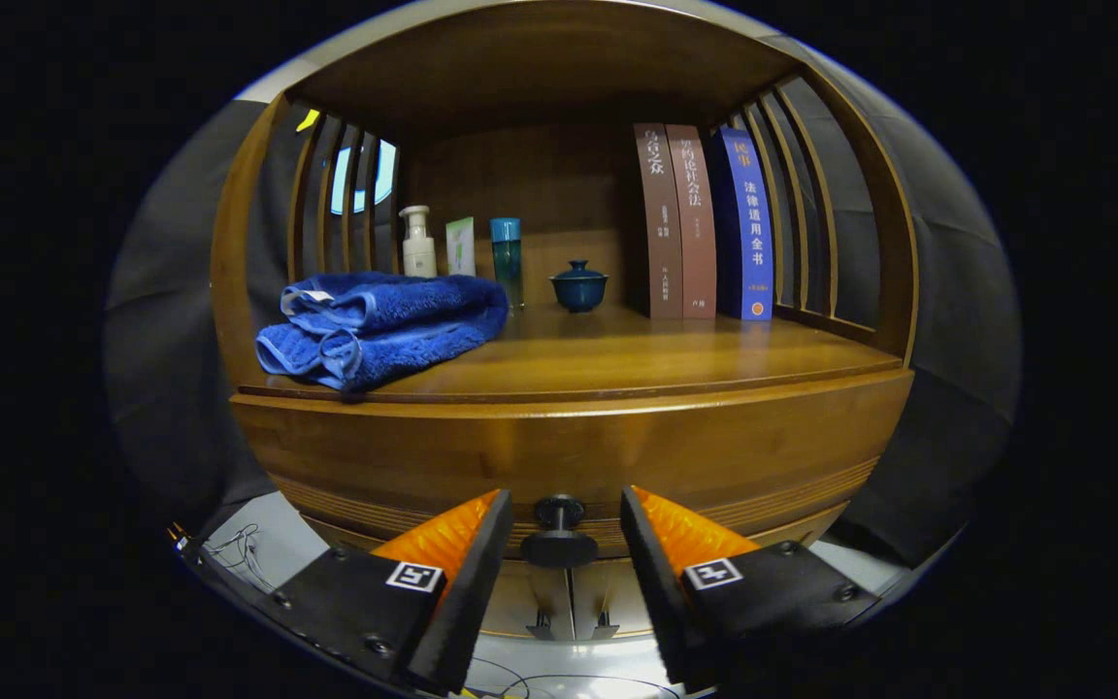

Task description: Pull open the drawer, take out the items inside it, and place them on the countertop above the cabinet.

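A: Where's the gripper (559, 529)?

B: Low, in front of the cabinet (569, 447). Fingers (452, 553) spread wide, released, nothing held. The drawer's black knob (559, 532) sits between the tips, w/ a gap on each side; neither finger touches it.

A: Drawer itself?

B: Drawer (569, 461) closed, front flush w/ the cabinet body. What's inside is hidden.

A: And the countertop?

B: Countertop (637, 354) just above the drawer, under a wooden hood w/ slatted sides. Folded blue towel (379, 325) lies near-left, its front edge reaching the counter's lip. Behind it, far-left: a white pump bottle (417, 243), a small pale box (461, 246), a teal bottle (507, 260), in a row along the back. A dark blue lidded cup (579, 285) stands about centre, far back. Right of that, three books (705, 223) upright, touching, two brown and one blue, against the right slats.

A: Near-right part of the top?

B: Bare wood, approx. from towel to right wall.

A: Below?

B: Pale floor w/ thin wires (239, 549) at left, near the left finger.
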### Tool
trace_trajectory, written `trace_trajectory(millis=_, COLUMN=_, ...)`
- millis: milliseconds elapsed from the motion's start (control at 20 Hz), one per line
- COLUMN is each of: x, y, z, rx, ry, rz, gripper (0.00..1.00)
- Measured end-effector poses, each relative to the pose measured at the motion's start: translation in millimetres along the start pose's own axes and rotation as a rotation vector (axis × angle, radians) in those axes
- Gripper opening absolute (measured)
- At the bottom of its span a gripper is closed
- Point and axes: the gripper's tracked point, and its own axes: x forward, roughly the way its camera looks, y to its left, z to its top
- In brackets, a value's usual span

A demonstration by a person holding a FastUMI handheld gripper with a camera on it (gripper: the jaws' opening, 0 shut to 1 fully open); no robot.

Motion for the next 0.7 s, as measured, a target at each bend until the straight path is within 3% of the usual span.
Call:
trace_trajectory(millis=50, x=1.4, y=1.6, z=-2.4, rx=0.002, ry=0.003, rz=-0.007, gripper=0.62)
trace_trajectory(millis=300, x=0.5, y=3.0, z=-0.4, rx=-0.043, ry=0.011, rz=-0.024, gripper=0.43)
trace_trajectory(millis=350, x=3.2, y=3.4, z=-2.8, rx=-0.049, ry=0.015, rz=-0.025, gripper=0.35)
trace_trajectory(millis=700, x=-2.1, y=3.3, z=-5.0, rx=-0.038, ry=0.035, rz=-0.03, gripper=0.35)
